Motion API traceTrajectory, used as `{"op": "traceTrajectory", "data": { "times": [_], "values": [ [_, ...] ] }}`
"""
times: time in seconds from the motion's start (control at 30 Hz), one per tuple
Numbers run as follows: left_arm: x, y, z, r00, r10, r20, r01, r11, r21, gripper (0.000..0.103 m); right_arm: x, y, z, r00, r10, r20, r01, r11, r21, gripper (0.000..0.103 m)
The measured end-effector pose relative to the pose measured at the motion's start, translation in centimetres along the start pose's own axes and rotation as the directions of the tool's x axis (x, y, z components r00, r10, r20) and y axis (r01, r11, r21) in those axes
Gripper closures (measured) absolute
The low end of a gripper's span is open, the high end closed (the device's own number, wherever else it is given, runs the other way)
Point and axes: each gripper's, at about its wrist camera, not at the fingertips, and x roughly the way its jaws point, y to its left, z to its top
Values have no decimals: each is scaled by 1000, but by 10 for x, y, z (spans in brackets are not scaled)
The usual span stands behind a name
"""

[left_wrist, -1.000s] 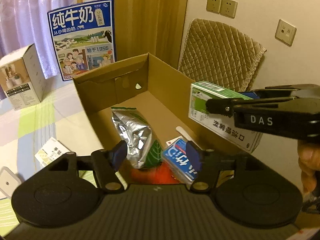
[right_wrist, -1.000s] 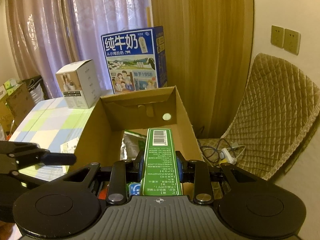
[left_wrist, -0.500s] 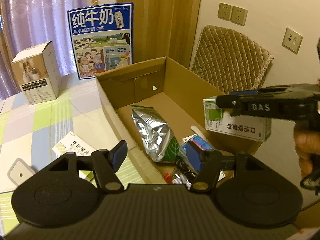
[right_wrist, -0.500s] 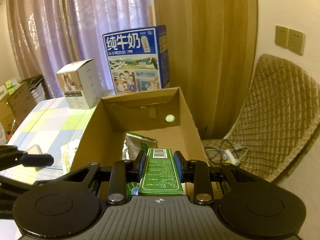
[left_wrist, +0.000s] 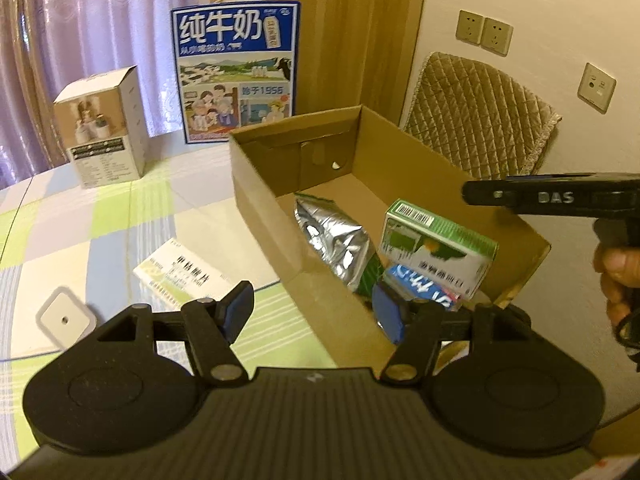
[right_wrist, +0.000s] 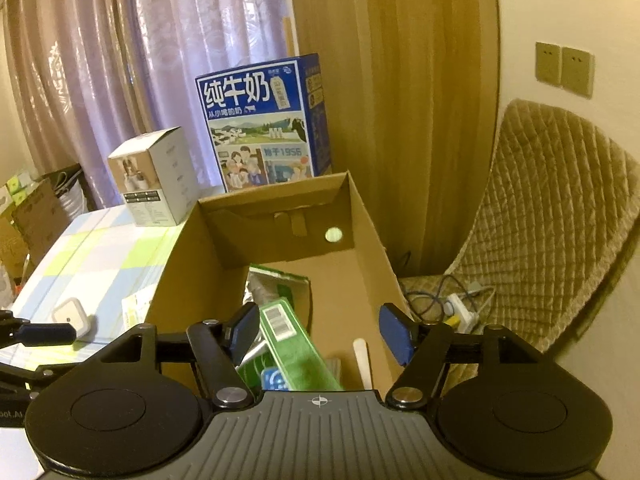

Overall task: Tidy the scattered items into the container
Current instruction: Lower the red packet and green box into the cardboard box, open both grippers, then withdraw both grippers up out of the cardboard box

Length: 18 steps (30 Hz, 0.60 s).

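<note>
1. The right claw [right_wrist: 318,334] has just been opening (pads clear), and the green box [left_wrist: 436,246] lies tilted inside the cardboard box [left_wrist: 260,184].
2. The left claw [left_wrist: 312,312] gapes empty over the bench [left_wrist: 100,220].
3. A white packet [left_wrist: 180,274] lies near the bench's edge.

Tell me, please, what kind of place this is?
Probably a room in a home: a table with a checked cloth, window curtains, and a padded chair beside wall sockets.

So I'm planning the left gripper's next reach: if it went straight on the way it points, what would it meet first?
Probably the cardboard box: its near left wall lies between the open left gripper and the foil pouch inside, though depth is unclear.
</note>
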Motion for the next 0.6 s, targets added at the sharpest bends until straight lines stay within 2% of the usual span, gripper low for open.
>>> {"op": "traceTrajectory", "data": {
  "times": [0.2, 0.43, 0.53, 0.6],
  "values": [
    [-24, 18, -15, 999, 33, 9, -33, 999, -25, 37, -22, 6, -15, 1000, -1, -5, 1, 1000, 20, 29],
    [-57, 51, -39, 995, 95, 6, -94, 994, -63, 36, -50, 29, -27, 1000, 31, 0, -31, 999, 12, 26],
    [-72, 68, -54, 992, 129, -3, -129, 988, -80, 31, -58, 45, -28, 999, 53, 5, -53, 999, -1, 23],
    [-82, 78, -62, 989, 148, -7, -148, 985, -94, 25, -63, 58, -30, 998, 68, 12, -68, 998, -9, 18]
  ]
}}
